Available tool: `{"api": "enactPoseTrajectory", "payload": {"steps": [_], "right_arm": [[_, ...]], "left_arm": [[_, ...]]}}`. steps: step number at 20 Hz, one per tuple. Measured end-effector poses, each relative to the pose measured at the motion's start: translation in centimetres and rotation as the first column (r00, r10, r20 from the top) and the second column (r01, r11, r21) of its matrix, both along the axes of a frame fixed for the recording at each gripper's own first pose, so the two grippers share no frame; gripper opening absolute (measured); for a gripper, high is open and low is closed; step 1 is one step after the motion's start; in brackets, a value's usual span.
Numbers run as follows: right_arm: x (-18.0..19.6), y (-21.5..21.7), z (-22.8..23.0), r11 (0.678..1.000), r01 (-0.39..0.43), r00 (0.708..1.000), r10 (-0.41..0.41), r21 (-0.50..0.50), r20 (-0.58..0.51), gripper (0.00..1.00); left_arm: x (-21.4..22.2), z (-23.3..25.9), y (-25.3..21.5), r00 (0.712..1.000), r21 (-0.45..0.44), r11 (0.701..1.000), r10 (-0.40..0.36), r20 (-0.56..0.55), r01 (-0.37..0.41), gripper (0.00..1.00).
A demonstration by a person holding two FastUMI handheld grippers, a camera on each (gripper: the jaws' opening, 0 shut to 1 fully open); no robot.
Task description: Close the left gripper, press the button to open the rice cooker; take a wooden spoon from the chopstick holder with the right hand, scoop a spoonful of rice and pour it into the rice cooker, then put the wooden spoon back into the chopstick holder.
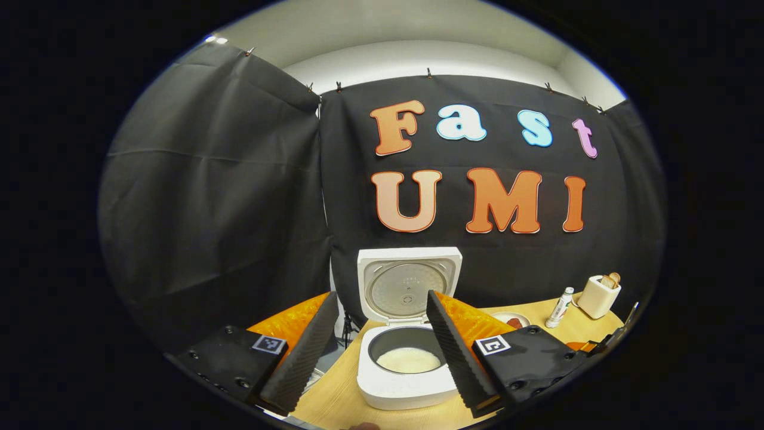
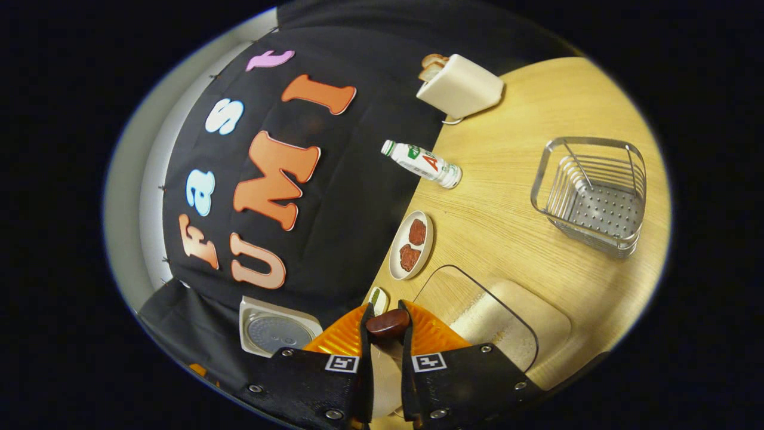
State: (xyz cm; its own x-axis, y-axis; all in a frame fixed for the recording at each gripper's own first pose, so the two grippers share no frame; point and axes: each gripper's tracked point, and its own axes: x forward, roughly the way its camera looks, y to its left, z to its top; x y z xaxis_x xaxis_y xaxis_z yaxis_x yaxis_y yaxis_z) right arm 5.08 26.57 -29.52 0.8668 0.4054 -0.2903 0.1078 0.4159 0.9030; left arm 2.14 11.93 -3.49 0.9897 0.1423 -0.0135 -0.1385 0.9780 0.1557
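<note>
Wooden spoon (image 2: 388, 323) bowl behind fingers (image 2: 365, 358)

Square black-and-white coded markers (image 1: 492, 344) sit on both finger mounts of the left gripper (image 1: 382, 294) and the right gripper (image 2: 386, 306). The small white plastic bottle (image 2: 422, 163), at the back edge of the pale wooden table (image 2: 537, 107), has a green-and-red label too small to read.

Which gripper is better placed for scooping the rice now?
Right. The right gripper is shut on the wooden spoon beside the clear rice container. The left gripper hangs open before the rice cooker, lid already up.
</note>
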Motion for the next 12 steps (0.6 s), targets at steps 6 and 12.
{"api": "enactPoseTrajectory", "payload": {"steps": [6, 12], "right_arm": [[0.1, -3.4, 1.0, 0.991, 0.054, 0.998, -0.05, 0.125, -0.033, 0.18], [1.7, -6.2, 3.8, 0.975, 0.08, 0.996, -0.072, 0.208, -0.046, 0.18]], "left_arm": [[-0.3, 1.0, -0.6, 1.0, 0.013, 1.0, 0.012, 0.019, -0.012, 1.0], [-0.7, 1.7, -1.4, 0.999, 0.015, 0.999, 0.032, 0.025, -0.033, 1.0]]}}
